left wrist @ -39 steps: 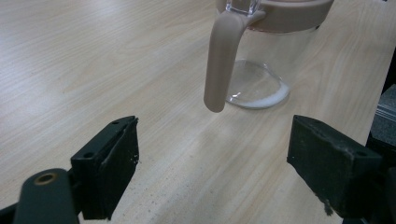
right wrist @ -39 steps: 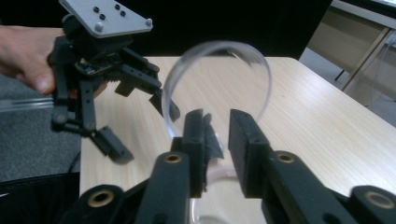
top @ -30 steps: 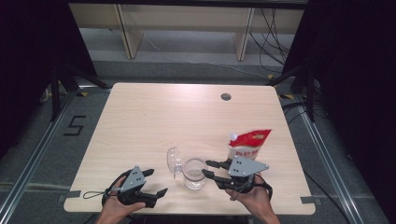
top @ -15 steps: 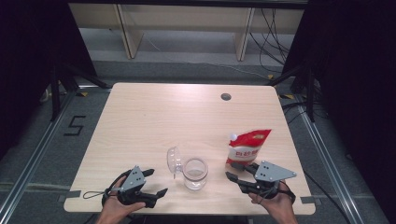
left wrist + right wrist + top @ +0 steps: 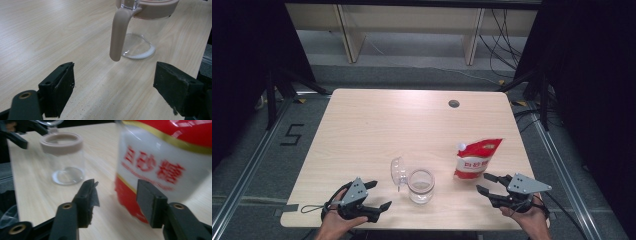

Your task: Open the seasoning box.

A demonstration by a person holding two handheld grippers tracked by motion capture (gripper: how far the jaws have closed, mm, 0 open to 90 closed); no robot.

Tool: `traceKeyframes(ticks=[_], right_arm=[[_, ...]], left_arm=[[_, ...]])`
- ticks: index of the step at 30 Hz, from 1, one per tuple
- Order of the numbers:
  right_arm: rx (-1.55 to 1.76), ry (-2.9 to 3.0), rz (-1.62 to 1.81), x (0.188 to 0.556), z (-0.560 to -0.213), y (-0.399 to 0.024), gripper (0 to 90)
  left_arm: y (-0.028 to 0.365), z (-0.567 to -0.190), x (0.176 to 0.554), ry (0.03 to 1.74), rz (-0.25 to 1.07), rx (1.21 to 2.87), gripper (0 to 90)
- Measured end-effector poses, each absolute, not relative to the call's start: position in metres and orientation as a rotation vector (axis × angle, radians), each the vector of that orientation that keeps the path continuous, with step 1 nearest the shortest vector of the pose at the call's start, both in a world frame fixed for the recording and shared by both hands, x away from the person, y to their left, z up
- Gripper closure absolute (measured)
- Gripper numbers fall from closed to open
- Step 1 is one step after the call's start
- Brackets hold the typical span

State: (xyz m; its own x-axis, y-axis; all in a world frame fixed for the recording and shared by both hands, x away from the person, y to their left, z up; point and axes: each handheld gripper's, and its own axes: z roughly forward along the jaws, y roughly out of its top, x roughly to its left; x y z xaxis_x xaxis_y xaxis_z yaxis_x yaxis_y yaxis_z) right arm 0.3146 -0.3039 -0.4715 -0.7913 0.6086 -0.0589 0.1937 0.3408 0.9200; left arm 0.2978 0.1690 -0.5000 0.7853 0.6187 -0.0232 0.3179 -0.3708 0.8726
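From my remote seat, I have the right gripper (image 5: 486,184) released at the near edge of the table (image 5: 362,130), its jaws having just been opening with nothing clamped between them, the red-and-white sugar pouch (image 5: 476,159) standing just ahead and slightly to its left. In the right gripper view the pouch (image 5: 162,162) looms just beyond the jaw tips, overlapping the far jaw, not yet touched as far as I can tell. The risk I see: the pouch is soft and stands upright on its own, so a jaw tip nudging its lower part could tip it over, and too hard a squeeze could crumple it or force sugar out of the spout. The glass jar (image 5: 420,185) with its lid flipped open stands farther to the right gripper's left, near enough that a toppling pouch might knock it. My left gripper (image 5: 377,196) rests released on the table, the jar (image 5: 140,30) just ahead of its open jaws, apart from them.
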Motion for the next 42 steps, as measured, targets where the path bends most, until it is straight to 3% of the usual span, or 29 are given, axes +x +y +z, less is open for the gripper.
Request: traceKeyframes(ticks=[5, 11, 31, 33, 42], right_arm=[[0.837, 2.12, 1.419, 0.325, -0.475, -0.317, 24.2], [0.91, 2.133, 1.407, 0.337, -0.482, -0.324, 15.6], [0.773, 2.135, 1.452, 0.379, -0.495, -0.316, 15.4], [0.771, 2.149, 1.431, 0.381, -0.493, -0.313, 12.3], [0.75, 2.14, 1.509, 0.383, -0.49, -0.301, 17.9]], left_arm=[[0.167, -0.501, 0.297, 0.728, 0.365, 1.975, 16.7], [0.167, -0.502, 0.298, 0.699, 0.382, 2.002, 16.7], [0.164, -0.504, 0.298, 0.728, 0.363, 1.975, 17.4], [0.166, -0.503, 0.299, 0.715, 0.385, 2.011, 17.4], [0.164, -0.504, 0.298, 0.698, 0.385, 1.992, 17.6]])
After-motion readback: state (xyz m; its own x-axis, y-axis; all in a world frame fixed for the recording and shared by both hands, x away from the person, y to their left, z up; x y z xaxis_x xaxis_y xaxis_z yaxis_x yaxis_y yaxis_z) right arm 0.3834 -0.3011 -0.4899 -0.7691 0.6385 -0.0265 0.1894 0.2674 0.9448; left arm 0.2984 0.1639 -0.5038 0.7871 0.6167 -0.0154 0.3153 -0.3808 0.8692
